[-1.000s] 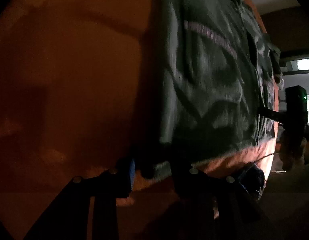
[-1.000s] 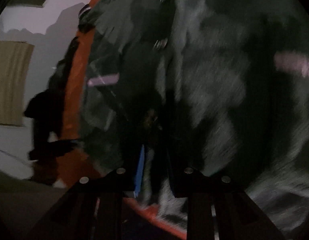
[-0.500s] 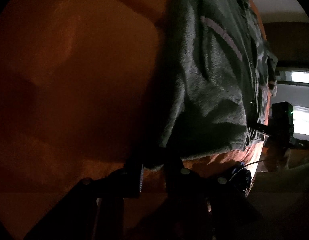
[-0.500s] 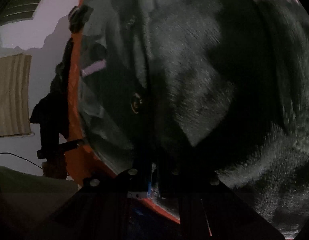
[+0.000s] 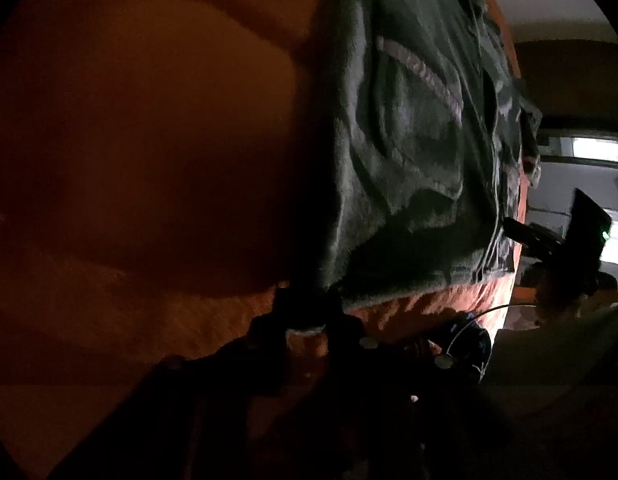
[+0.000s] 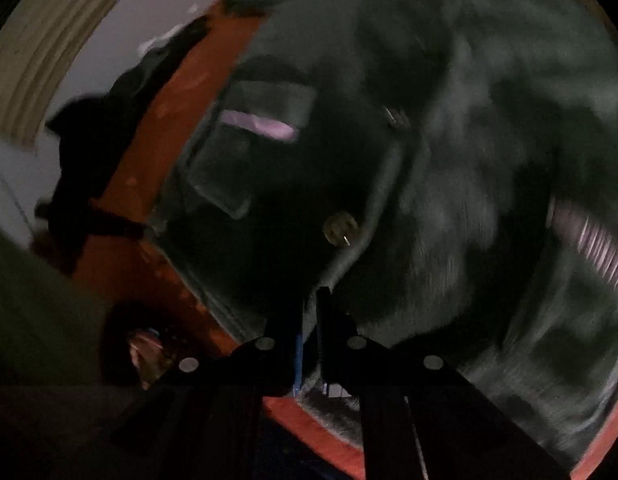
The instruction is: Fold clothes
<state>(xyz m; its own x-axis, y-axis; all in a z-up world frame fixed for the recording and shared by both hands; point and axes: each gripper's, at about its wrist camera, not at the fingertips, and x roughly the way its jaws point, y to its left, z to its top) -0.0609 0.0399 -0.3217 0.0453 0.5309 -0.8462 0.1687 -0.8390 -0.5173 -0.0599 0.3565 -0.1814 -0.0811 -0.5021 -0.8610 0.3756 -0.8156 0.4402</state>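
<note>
Both claws, left (image 5: 307, 312) and right (image 6: 309, 320), pinching dark fleece jacket (image 5: 409, 160) hem corners.

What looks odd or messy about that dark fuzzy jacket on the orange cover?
Nothing is torn or spilled. The dark fleece jacket lies rumpled rather than flat on the orange cover, with creases across it. The left gripper and right gripper each pinch its lower hem, having just closed on it.

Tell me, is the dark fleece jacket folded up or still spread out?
Spread out: the jacket lies opened flat over the orange bedding, no fold made yet.
</note>
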